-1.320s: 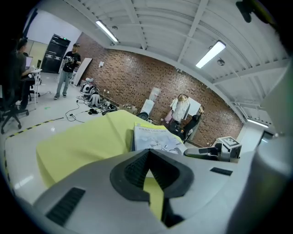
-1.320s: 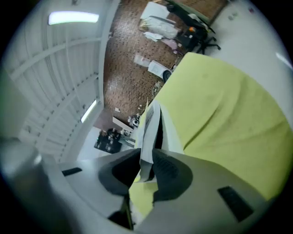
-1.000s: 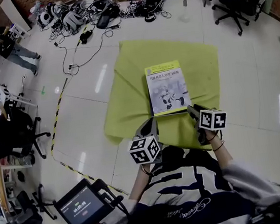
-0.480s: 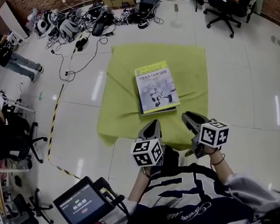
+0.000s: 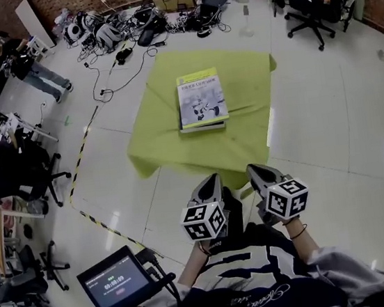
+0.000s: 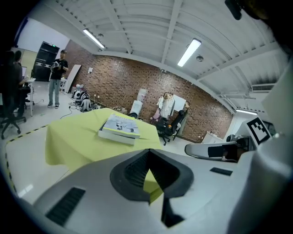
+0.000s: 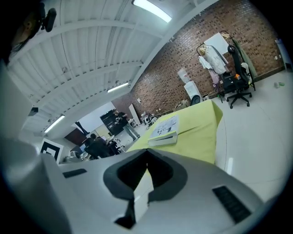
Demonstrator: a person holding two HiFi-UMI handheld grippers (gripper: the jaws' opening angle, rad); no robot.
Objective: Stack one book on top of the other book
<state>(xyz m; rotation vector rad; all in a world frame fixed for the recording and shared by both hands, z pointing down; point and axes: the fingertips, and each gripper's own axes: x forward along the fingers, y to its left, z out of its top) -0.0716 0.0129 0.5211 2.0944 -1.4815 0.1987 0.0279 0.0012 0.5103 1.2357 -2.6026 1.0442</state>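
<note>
Two books [image 5: 201,102] lie stacked on the table with the yellow-green cloth [image 5: 169,142]. The top one has a pale cover with a yellow band; only the edge of the lower one shows under it. Both grippers hang over the floor in front of the table, well short of the books. The left gripper [image 5: 210,180] is shut and holds nothing. The right gripper [image 5: 256,170] is shut and also holds nothing. In the left gripper view the stack [image 6: 120,129] lies beyond the shut left gripper [image 6: 149,151]. In the right gripper view the stack [image 7: 164,131] lies far beyond the right gripper [image 7: 146,151].
A screen on a stand [image 5: 114,284] is at the lower left. Yellow-black tape [image 5: 83,153] runs across the floor left of the table. Cables and gear [image 5: 127,31] lie behind it, office chairs [image 5: 309,0] stand at the back right, and people [image 5: 33,65] at the far left.
Both grippers have drawn back from the near edge of the books, off the table and toward the person. The stack stays on the cloth.
</note>
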